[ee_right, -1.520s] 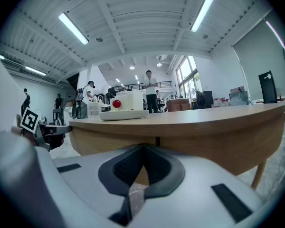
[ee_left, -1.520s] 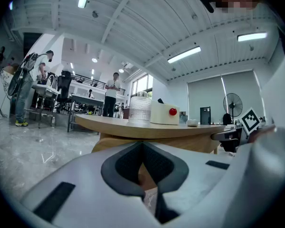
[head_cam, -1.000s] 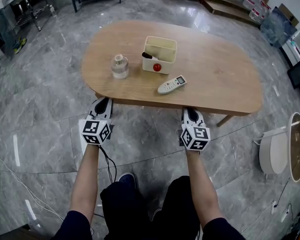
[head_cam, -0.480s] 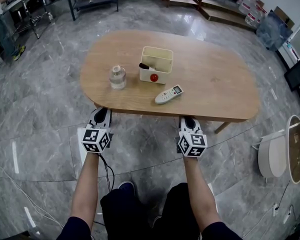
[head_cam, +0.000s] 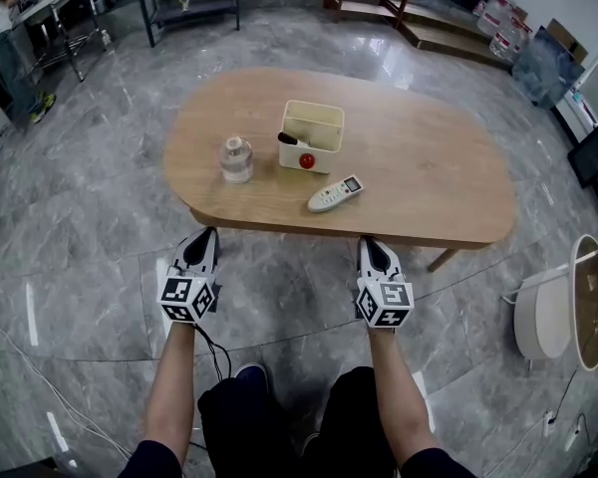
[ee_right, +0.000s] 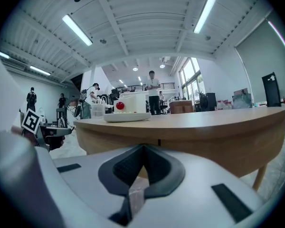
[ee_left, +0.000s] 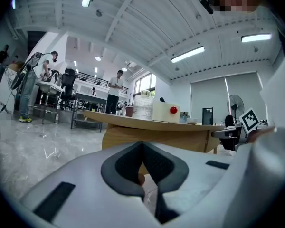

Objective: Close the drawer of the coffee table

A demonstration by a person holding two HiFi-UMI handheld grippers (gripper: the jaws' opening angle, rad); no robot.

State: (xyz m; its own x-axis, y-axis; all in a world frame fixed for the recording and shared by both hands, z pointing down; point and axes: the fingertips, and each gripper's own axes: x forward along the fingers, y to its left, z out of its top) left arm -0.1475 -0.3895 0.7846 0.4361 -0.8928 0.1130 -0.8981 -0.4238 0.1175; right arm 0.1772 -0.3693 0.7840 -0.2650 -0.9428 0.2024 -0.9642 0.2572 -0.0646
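Observation:
The oval wooden coffee table (head_cam: pixel 429 157) stands on the grey marble floor. In the head view no drawer sticks out from under its near edge. In the gripper views the wooden drawer front (ee_left: pixel 152 139) under the top looks flush, and a thin vertical seam (ee_right: pixel 159 141) shows in it. My left gripper (head_cam: pixel 204 237) and right gripper (head_cam: pixel 369 245) hover a little short of the table's near edge, apart from it. Both are shut on nothing, with the left gripper (ee_left: pixel 143 175) and the right gripper (ee_right: pixel 141 172) each pointing at the drawer front.
On the table top stand a glass jar (head_cam: pixel 236 159), a cream box (head_cam: pixel 312 135) with a red ball, and a white remote (head_cam: pixel 335 193). A round white side table (head_cam: pixel 553 302) is at the right. A black cable (head_cam: pixel 214 342) trails by my legs. People stand far off.
Both grippers have drawn back from the table's near edge toward me. Their tips were under the edge before and are now clear of it. Things on the table have not moved.

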